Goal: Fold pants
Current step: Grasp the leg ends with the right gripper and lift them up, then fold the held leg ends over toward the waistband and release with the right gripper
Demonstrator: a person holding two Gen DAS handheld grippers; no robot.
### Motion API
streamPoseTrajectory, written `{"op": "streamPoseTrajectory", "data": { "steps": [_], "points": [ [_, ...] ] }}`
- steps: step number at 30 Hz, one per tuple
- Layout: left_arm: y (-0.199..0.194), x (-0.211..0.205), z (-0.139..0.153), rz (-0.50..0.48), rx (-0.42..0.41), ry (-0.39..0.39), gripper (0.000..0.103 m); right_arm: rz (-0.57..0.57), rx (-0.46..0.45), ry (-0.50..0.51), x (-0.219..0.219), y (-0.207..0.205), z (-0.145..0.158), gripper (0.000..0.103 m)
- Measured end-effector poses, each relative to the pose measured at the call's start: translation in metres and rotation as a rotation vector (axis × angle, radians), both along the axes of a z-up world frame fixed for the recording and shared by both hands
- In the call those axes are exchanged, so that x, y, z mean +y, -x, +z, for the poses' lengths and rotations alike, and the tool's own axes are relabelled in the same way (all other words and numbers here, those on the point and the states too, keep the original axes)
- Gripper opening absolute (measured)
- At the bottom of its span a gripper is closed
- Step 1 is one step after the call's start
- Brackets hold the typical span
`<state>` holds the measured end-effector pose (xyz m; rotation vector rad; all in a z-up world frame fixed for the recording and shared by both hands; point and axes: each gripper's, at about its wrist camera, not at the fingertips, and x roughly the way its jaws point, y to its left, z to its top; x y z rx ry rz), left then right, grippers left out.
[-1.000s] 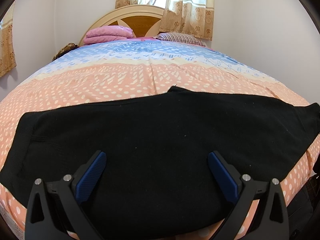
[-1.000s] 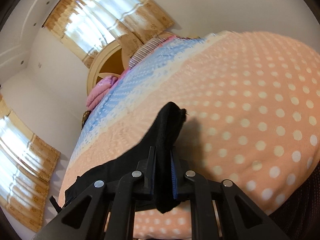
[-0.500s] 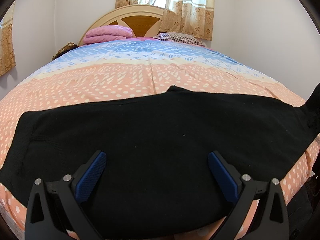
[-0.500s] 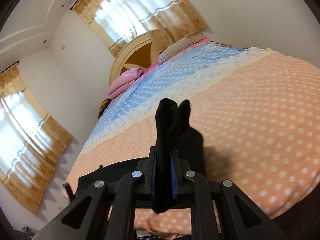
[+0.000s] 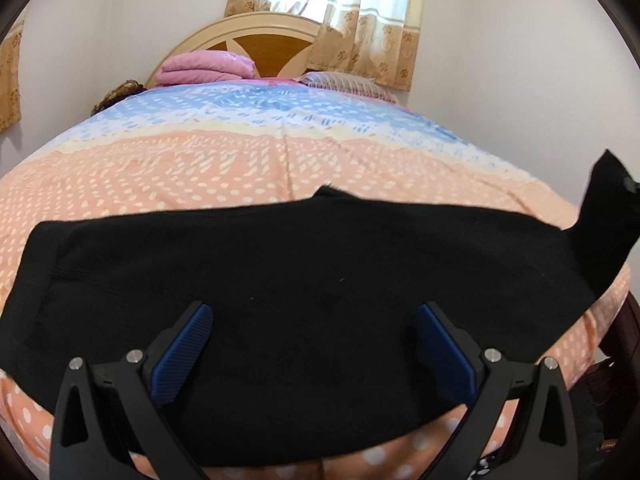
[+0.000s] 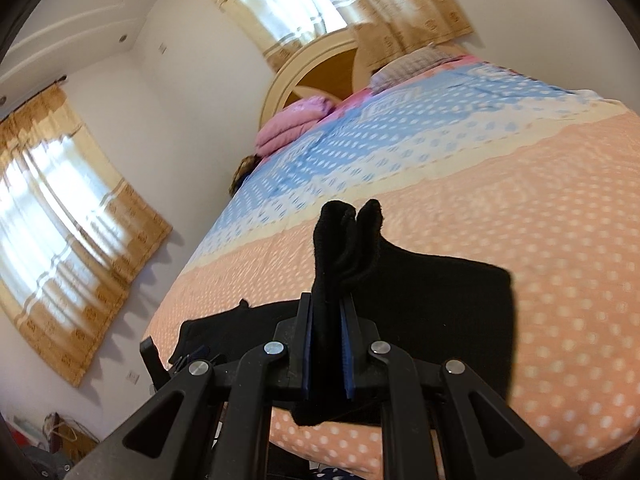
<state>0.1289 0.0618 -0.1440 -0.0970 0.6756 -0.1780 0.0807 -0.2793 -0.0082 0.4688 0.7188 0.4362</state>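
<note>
Black pants (image 5: 304,272) lie spread across the near end of the bed, folded lengthwise. My left gripper (image 5: 314,320) is open above their middle, its blue pads wide apart and holding nothing. My right gripper (image 6: 327,312) is shut on the pants' right end (image 6: 340,236), which bunches up between the pads and sticks out above them. That lifted end also shows at the right edge of the left wrist view (image 5: 604,208), raised off the bed.
The bed has a peach and blue dotted cover (image 5: 240,168). A folded pink blanket (image 5: 206,66) and a striped pillow (image 5: 344,82) lie by the headboard (image 5: 264,38). Curtained windows stand behind the bed and on the left wall (image 6: 60,208).
My right gripper has lifted the pants' right end higher off the bed and swung it leftward. The left gripper has stayed open and still.
</note>
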Motion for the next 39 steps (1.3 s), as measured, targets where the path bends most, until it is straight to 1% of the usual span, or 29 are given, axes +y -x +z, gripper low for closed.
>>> {"op": "streamPoseTrajectory", "data": {
  "steps": [4,8,12,15,17,19,20,21,22,23,24,25,28,30,32,35,37,38,39],
  "points": [
    [0.005,-0.004,0.011,-0.022,-0.029,0.011,0.103,0.045,0.01,0.022,0.031,-0.014,-0.006,0.012],
    [0.009,-0.008,0.02,-0.063,-0.051,0.04,0.103,0.1,0.025,0.061,0.064,-0.026,-0.017,0.012],
    [0.01,-0.015,0.025,-0.126,-0.049,0.096,0.103,0.153,0.062,0.121,0.099,-0.038,-0.042,0.012],
    [0.009,-0.025,0.025,-0.166,-0.037,0.118,0.103,0.193,0.092,0.184,0.123,-0.044,-0.066,0.012],
    [0.007,-0.031,0.024,-0.177,-0.027,0.119,0.103,0.216,0.118,0.229,0.134,-0.049,-0.084,0.012],
    [0.006,-0.036,0.022,-0.188,-0.012,0.13,0.103,0.247,0.166,0.245,0.138,-0.053,-0.102,0.014],
    [0.003,-0.04,0.021,-0.193,-0.002,0.135,0.103,0.252,0.175,0.245,0.138,-0.053,-0.107,0.015],
    [0.003,-0.043,0.02,-0.198,0.005,0.134,0.103,0.265,0.174,0.234,0.136,-0.053,-0.109,0.016],
    [0.003,-0.046,0.02,-0.204,0.01,0.131,0.103,0.274,0.171,0.223,0.133,-0.052,-0.108,0.02],
    [0.001,-0.051,0.02,-0.213,0.017,0.126,0.103,0.281,0.17,0.211,0.129,-0.05,-0.105,0.031],
    [0.0,-0.054,0.02,-0.22,0.02,0.125,0.103,0.283,0.166,0.196,0.122,-0.048,-0.101,0.037],
    [-0.001,-0.059,0.02,-0.231,0.023,0.124,0.103,0.283,0.153,0.18,0.114,-0.044,-0.095,0.046],
    [-0.004,-0.076,0.024,-0.27,0.033,0.119,0.103,0.266,0.124,0.172,0.092,-0.032,-0.082,0.049],
    [-0.009,-0.091,0.027,-0.303,0.046,0.132,0.103,0.219,0.109,0.166,0.067,-0.028,-0.078,0.049],
    [-0.015,-0.107,0.028,-0.339,0.064,0.151,0.103,0.163,0.109,0.152,0.047,-0.024,-0.079,0.049],
    [-0.027,-0.131,0.025,-0.381,0.098,0.155,0.102,0.069,0.119,0.092,0.014,-0.018,-0.089,0.05],
    [-0.038,-0.143,0.021,-0.396,0.146,0.172,0.093,0.041,0.125,0.062,0.002,-0.017,-0.093,0.05],
    [-0.043,-0.148,0.019,-0.404,0.173,0.188,0.084,0.036,0.127,0.055,-0.001,-0.018,-0.093,0.05],
    [-0.047,-0.153,0.017,-0.405,0.194,0.196,0.079,0.032,0.124,0.051,-0.003,-0.018,-0.092,0.05]
  ]
}}
